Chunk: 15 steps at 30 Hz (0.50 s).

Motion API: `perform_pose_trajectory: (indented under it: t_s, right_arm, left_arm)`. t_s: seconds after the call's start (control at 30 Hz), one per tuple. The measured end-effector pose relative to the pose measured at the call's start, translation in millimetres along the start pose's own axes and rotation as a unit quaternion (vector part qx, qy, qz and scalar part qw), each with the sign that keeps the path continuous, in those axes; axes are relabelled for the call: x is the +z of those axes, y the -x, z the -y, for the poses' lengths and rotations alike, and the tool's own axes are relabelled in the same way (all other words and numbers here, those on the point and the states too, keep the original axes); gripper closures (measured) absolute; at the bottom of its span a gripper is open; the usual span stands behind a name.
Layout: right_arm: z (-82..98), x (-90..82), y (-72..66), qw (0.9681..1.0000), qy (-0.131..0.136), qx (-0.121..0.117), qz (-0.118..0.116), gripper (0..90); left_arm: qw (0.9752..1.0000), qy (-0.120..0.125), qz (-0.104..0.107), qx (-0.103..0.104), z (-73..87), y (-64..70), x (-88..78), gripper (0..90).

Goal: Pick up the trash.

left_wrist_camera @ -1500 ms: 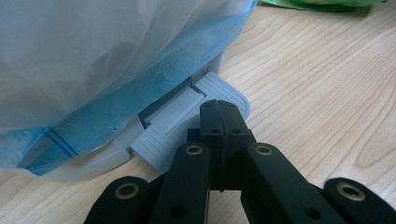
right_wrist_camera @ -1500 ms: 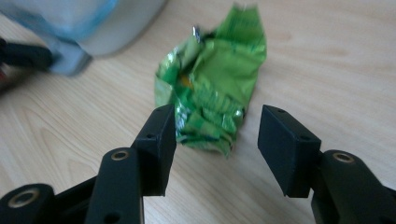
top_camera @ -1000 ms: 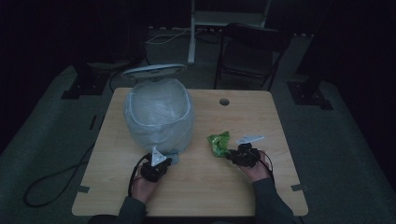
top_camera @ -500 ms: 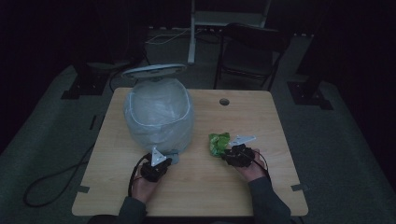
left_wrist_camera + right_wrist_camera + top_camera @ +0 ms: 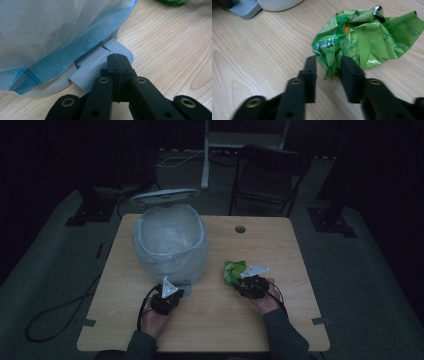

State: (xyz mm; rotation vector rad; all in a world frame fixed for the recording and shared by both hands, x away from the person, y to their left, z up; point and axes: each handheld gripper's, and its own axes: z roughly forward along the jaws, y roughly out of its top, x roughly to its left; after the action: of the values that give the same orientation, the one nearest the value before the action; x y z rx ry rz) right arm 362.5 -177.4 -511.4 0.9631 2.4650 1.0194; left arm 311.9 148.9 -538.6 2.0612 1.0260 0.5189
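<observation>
Crumpled green foil snack wrapper (image 5: 367, 37), lying on pale wooden table (image 5: 280, 320) right of bag-lined white pedal bin (image 5: 170, 245); fold now pinched in narrowed right gripper (image 5: 328, 62), edged closer within the second. Left gripper (image 5: 117, 58) shut, on grey ribbed pedal (image 5: 85, 77). Lift looks next.

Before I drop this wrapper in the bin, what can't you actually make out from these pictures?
- Inside of the bin: high view is dim, and the liner bag covers it in the left gripper view.
- Whether the right tongs pinch the green wrapper: a fold lies between the jaws, but motion blur hides contact.
- Wrapper print: too crumpled to read.
- Whether the shut left tongs press the pedal: their own tips hide the contact.
</observation>
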Motion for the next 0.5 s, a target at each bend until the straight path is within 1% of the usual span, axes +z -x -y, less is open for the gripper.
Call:
perform_pose_trajectory:
  t_s: [0.07,0.23,0.33,0.5]
  right_arm:
    - [-0.5,0.2,-0.1,1.0,0.002,-0.002,0.005,76.1]
    - [-1.4,-1.9,0.6,0.9999,0.011,0.0,0.01,81.2]
    - [-1.8,-3.3,-0.7,0.9998,0.011,-0.005,0.019,82.3]
    - [-3.6,-6.5,-1.5,0.9996,0.014,-0.008,0.024,82.6]
  left_arm:
    - [1.0,0.0,0.0,0.0,0.0,0.0,0.0,90.0]
    - [1.0,0.0,-0.001,0.001,0.0,0.2,0.0,90.0]
    - [1.0,0.0,-0.001,0.0,0.0,0.1,0.0,90.0]
    - [1.0,0.0,0.0,0.0,-0.1,0.0,0.0,90.0]
